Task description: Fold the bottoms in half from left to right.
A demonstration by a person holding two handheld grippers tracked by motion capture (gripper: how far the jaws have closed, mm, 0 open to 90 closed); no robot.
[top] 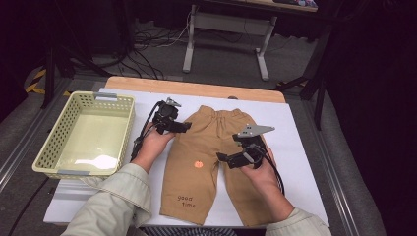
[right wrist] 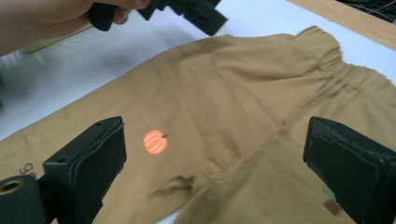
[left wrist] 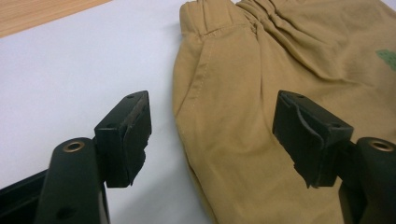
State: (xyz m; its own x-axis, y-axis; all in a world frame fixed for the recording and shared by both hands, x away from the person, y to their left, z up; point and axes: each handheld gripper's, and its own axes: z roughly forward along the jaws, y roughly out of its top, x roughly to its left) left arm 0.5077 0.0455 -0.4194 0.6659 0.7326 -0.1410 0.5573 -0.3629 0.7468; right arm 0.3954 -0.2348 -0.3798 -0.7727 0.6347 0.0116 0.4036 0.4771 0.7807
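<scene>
Trousers (top: 216,157) lie flat right of the basket (top: 86,135); both grippers (top: 174,125) (top: 236,160) gape empty, so pinch cloth edges squarely.

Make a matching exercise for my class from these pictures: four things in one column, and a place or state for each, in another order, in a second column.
Things:
1. trousers
2. basket
3. left claw
4. pumpkin print

Places or states:
A. at the table's left side, nothing inside
B. spread flat on the white sheet
C. on one trouser leg, orange
D. open, at the trousers' waist edge

Pairs: 1-B, 2-A, 3-D, 4-C
</scene>
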